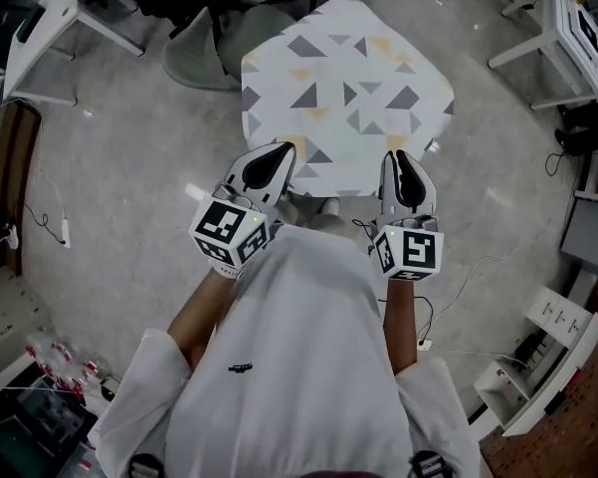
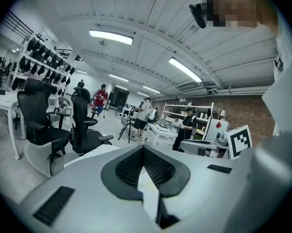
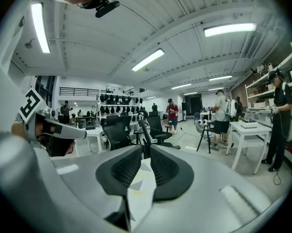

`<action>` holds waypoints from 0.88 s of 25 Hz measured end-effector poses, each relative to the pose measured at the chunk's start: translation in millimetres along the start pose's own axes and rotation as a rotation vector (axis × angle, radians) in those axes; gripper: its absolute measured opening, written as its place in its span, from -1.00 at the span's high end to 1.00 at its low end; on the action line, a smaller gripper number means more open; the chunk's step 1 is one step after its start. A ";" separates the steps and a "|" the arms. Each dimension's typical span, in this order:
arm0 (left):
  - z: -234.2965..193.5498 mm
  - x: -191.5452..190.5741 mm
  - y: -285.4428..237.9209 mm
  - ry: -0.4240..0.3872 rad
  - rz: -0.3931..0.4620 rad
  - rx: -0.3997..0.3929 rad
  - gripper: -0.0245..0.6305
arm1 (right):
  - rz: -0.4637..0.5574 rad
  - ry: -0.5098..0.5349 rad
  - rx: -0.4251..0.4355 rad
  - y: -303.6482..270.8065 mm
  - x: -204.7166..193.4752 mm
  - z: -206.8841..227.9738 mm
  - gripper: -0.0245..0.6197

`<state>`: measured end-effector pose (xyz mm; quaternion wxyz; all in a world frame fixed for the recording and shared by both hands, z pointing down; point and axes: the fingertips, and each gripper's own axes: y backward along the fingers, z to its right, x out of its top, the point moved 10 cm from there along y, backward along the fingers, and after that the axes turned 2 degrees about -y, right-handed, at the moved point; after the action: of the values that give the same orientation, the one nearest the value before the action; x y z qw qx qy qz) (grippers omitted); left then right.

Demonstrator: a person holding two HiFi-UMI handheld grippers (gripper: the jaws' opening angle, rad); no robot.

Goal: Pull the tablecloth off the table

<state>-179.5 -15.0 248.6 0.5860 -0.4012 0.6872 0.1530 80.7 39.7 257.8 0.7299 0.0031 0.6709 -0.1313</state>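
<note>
A white tablecloth point(image 1: 348, 88) printed with grey and tan triangles covers a small table ahead of me in the head view. My left gripper point(image 1: 282, 149) is at the cloth's near left edge, its tips closed together, and white cloth point(image 2: 148, 193) shows between the jaws of the left gripper point(image 2: 143, 148). At the near right edge is my right gripper point(image 1: 398, 157). In the right gripper view the right gripper point(image 3: 145, 152) has its jaws slightly apart, and a fold of patterned cloth point(image 3: 140, 188) lies loosely between them.
A grey office chair point(image 1: 194, 48) stands beyond the table at the left. White desks sit at the far left point(image 1: 50, 18) and far right point(image 1: 567, 28). Cables point(image 1: 458, 287) trail on the floor at my right, near a white rack point(image 1: 537, 366). People stand far off.
</note>
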 end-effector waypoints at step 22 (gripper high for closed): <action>-106.0 8.2 -191.0 -0.136 -0.224 -0.057 0.90 | -0.164 0.081 0.053 -200.1 -17.9 117.2 0.43</action>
<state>-112.1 -210.8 318.8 0.6331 -0.4807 0.5920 0.1328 155.0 -171.3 321.4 0.6887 -0.0272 0.6941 -0.2080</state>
